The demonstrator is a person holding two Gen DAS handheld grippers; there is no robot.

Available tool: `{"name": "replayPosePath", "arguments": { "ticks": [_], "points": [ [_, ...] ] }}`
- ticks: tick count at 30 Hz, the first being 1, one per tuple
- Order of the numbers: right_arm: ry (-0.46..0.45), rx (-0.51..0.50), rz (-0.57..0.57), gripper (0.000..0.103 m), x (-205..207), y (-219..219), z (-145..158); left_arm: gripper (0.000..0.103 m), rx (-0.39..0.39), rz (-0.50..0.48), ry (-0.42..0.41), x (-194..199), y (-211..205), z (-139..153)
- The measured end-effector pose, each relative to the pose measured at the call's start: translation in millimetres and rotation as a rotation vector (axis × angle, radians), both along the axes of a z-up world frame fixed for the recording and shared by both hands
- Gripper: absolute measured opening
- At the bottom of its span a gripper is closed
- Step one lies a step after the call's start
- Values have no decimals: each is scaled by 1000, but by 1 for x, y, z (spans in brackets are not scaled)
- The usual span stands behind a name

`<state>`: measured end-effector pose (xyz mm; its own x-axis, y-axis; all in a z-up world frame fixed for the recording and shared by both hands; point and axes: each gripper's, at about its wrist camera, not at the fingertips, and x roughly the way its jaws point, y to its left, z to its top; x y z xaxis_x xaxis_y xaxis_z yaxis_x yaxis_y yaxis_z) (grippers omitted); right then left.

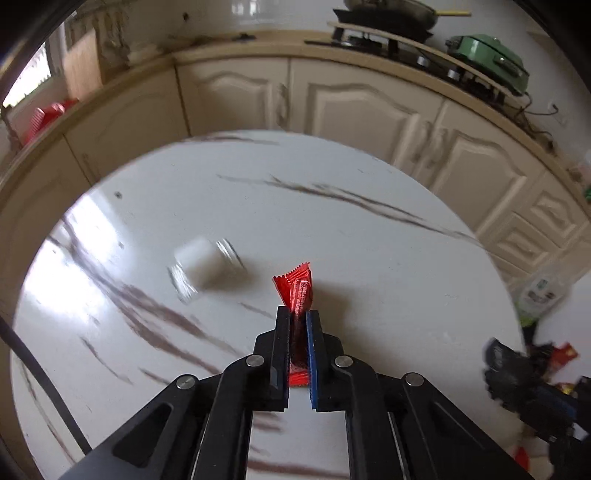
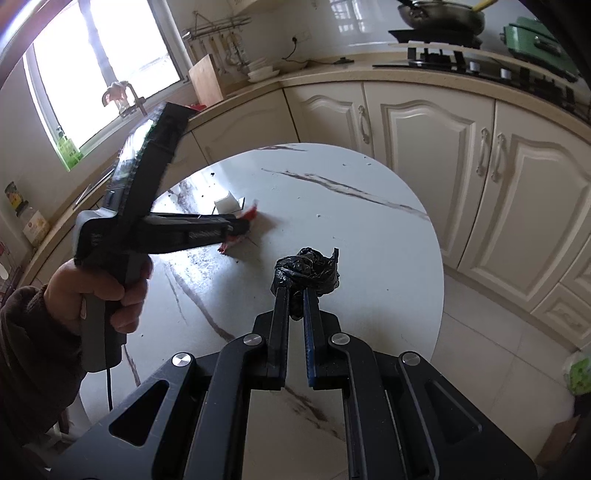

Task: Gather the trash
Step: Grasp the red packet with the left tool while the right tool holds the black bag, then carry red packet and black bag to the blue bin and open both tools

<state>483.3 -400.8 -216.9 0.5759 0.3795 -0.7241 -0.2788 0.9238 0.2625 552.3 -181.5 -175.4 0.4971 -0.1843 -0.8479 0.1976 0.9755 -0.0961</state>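
Note:
My left gripper is shut on a red snack wrapper and holds it above the round marble table. In the right wrist view the left gripper shows side-on over the table, the red wrapper sticking out past its tips. My right gripper is shut on the bunched edge of a black trash bag at the table's near side. The bag shows at the far right of the left wrist view with red scraps around it.
A small clear jar with a white label lies on its side on the table, left of the wrapper; it also shows in the right wrist view. Cream kitchen cabinets curve behind the table. A stove with a pan stands on the counter.

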Motion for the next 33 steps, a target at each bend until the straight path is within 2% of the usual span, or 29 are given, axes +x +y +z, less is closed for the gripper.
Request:
{"name": "replayPosePath", "arguments": {
  "ticks": [3, 7, 12, 17, 20, 25, 30, 33],
  "points": [
    [-1, 9, -3, 8, -7, -2, 3, 3, 17, -18, -2, -13, -3, 2],
    [-10, 13, -7, 8, -23, -4, 8, 2, -9, -28, 16, -33, -1, 8],
    [-26, 16, -14, 8, -45, -8, 18, 2, -18, -62, -10, -67, -8, 29],
    [-41, 23, -41, 8, -71, -21, 29, 2, -32, -137, -48, -112, -37, 54],
    [-51, 12, -78, 8, -90, -39, 34, 2, -50, -211, -64, -141, -68, 66],
    [-40, -18, -176, 8, -127, -92, 31, 3, -59, -323, -62, -173, -129, 69],
    [34, -47, -281, 8, -156, -149, -4, 3, -55, -431, -16, -185, -201, 44],
    [93, -36, -344, 8, -164, -184, -38, 3, -42, -481, 28, -182, -245, 21]
  ]
}}
